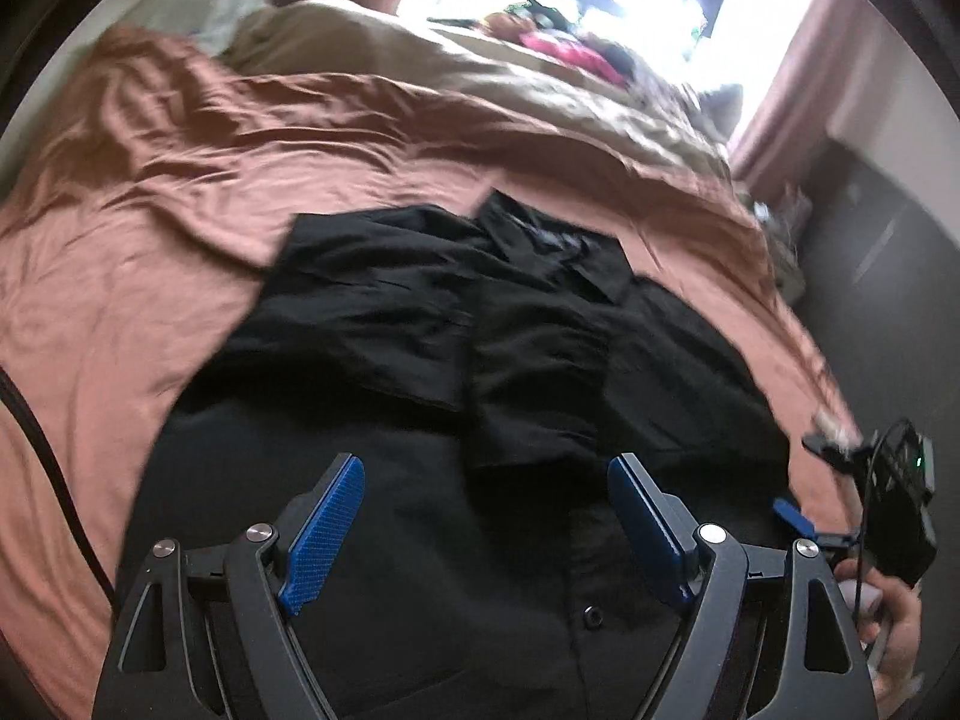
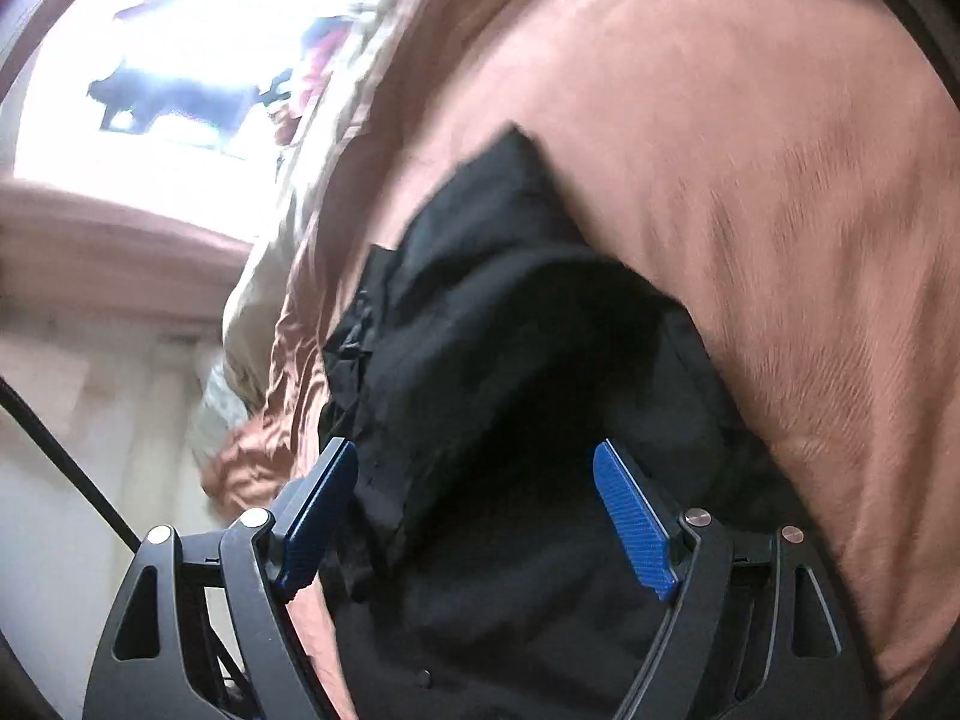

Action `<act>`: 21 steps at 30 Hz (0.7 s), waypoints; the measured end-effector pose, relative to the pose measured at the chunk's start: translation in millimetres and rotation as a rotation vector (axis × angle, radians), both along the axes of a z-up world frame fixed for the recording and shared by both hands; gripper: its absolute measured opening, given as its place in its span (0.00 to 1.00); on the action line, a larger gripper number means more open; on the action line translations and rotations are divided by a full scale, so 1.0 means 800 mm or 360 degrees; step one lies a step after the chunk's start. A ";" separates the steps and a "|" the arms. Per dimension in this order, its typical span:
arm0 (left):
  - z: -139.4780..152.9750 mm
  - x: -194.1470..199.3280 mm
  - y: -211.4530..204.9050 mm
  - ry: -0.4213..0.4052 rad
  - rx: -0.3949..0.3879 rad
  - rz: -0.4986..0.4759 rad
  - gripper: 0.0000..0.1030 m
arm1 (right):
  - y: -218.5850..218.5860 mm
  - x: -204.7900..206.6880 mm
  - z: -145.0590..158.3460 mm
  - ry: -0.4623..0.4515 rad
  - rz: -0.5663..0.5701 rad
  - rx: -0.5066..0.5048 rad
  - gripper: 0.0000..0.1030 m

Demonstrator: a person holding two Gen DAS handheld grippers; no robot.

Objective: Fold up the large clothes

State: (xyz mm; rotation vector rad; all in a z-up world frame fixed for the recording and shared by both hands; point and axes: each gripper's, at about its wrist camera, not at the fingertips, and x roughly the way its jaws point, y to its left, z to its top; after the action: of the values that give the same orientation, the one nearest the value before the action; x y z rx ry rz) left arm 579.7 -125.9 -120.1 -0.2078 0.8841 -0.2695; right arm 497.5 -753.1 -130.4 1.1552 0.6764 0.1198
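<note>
On the rust-brown bedsheet (image 1: 150,192) lies a black shirt (image 1: 432,330), collar far from the camera, both sleeves folded in across the chest. Judging by that, sleeve folds look done; next step is prob. the hem-to-collar fold, which needs both grippers to pinch the near hem corners w/o dragging the sleeves loose. L gripper (image 1: 483,516) hovers over the shirt's lower half, jaws wide, nothing betw. them. R gripper (image 2: 477,510) is above the shirt's right edge near the bed side, jaws apart too, no cloth pinched. R view is blurred.
</note>
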 end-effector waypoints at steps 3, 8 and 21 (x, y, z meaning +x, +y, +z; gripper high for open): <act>-0.007 0.018 -0.032 0.0010 0.0153 -0.0079 0.82 | 0.000 0.016 -0.010 0.0024 -0.0051 0.0059 0.72; -0.028 0.048 -0.077 0.0057 0.0335 -0.0209 0.82 | 0.005 0.032 -0.010 -0.0017 -0.0095 0.0161 0.58; -0.075 0.104 -0.115 0.0280 0.0537 -0.0323 0.43 | 0.032 0.005 -0.042 -0.0061 -0.0014 0.0161 0.37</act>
State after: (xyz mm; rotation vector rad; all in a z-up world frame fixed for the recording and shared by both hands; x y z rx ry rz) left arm 662.7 -217.5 -179.7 0.1753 1.1124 -0.2890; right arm 501.5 -727.2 -164.3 1.2497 0.6374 0.1699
